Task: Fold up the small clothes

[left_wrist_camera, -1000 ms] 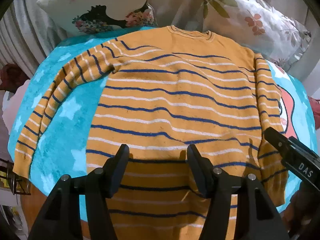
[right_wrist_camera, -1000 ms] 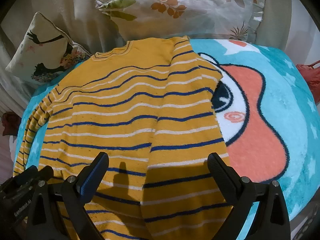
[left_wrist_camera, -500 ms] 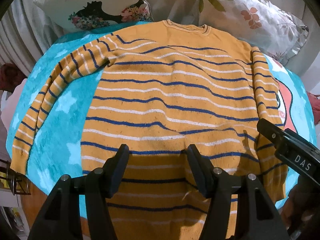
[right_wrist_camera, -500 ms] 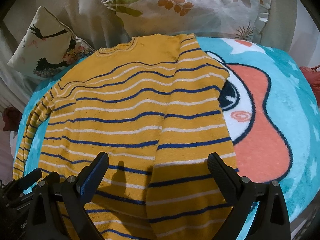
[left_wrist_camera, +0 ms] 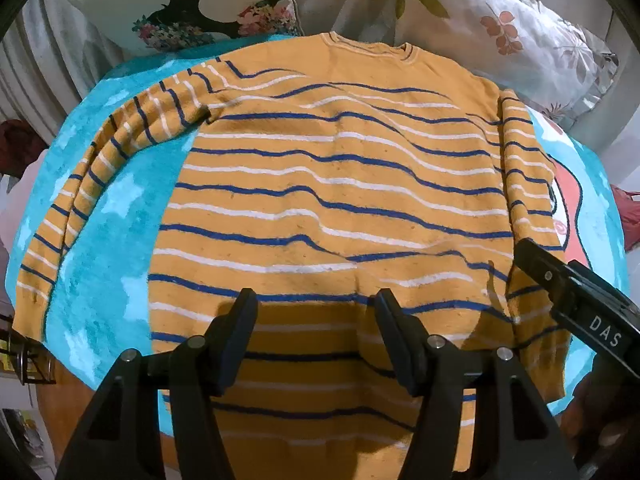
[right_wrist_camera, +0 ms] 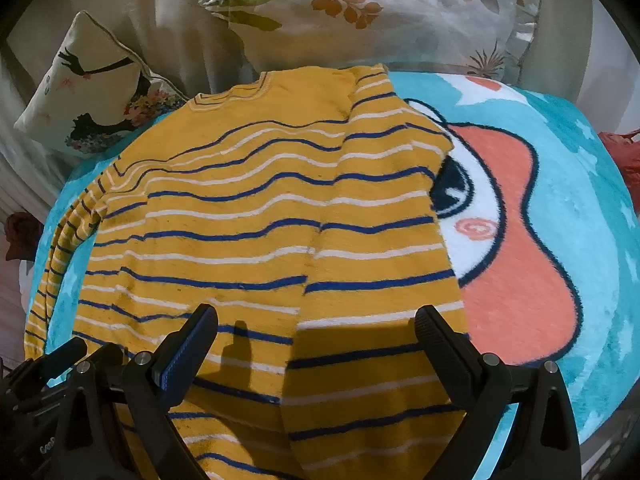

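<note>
A yellow sweater [left_wrist_camera: 332,200] with blue and white stripes lies flat, collar away from me, on a turquoise blanket [left_wrist_camera: 104,264]. One sleeve [left_wrist_camera: 96,184] stretches out to the left. The other sleeve [right_wrist_camera: 380,264] is folded in over the body along the right side. My left gripper [left_wrist_camera: 315,300] hovers open over the lower middle of the sweater, nothing between its fingers. My right gripper [right_wrist_camera: 317,316] stands wide open above the folded sleeve near the hem, holding nothing. Each gripper shows at the edge of the other's view.
Two patterned pillows [left_wrist_camera: 192,12] [right_wrist_camera: 372,12] lean at the far edge behind the collar. The blanket carries a cartoon figure [right_wrist_camera: 516,240] in pink and white to the right of the sweater. Red cloth [right_wrist_camera: 624,156] lies beyond the blanket's right edge.
The sweater sits slightly higher in the left wrist view after a small drift of that hand. Both grippers keep the same opening, and the sweater lies as before.
</note>
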Tool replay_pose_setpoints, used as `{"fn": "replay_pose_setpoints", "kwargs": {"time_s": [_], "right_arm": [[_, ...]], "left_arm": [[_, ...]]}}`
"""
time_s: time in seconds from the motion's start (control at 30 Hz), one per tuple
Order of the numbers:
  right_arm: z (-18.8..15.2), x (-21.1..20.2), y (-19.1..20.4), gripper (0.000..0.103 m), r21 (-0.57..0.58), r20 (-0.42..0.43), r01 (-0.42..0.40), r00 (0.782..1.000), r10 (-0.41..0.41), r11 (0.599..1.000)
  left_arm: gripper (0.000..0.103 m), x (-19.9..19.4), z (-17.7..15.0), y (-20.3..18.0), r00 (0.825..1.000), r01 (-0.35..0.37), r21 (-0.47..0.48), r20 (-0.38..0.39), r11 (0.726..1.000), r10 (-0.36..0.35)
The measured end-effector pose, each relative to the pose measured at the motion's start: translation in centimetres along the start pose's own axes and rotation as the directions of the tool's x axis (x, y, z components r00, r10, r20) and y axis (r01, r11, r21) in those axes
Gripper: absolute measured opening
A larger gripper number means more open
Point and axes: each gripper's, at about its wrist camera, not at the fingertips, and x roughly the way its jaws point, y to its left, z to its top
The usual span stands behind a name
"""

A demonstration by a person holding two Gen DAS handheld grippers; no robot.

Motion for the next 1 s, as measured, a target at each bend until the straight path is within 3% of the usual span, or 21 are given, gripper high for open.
{"fn": "replay_pose_setpoints", "kwargs": {"time_s": [0.5,0.7,0.9,1.0], "right_arm": [[-1.9,-2.0,-7.0,0.1,0.106,0.022,0.014,1.0,-0.017,0.994],[-3.3,-2.7,-9.6,0.069,0.096,-0.007,0.007,1.0,-0.006,0.995],[-4.0,-1.9,-9.1,0.068,0.086,-0.039,-0.07,0.996,0.074,0.994],[-4.3,-1.0,-8.1,0.068,0.047,-0.08,-0.063,0.995,0.066,0.997]], "left_arm": [[0.061,1.4,-1.0,-1.7,0.998,0.034,-0.006,-0.044,0.999,-0.034],[0.061,2.1,-1.2,-1.3,0.997,0.043,-0.037,-0.067,0.998,-0.046],[0.061,2.3,-1.2,-1.4,0.997,0.042,-0.032,-0.07,0.999,-0.044],[0.062,2.5,-1.1,-1.2,0.996,0.041,-0.04,-0.076,0.998,-0.044]]}}
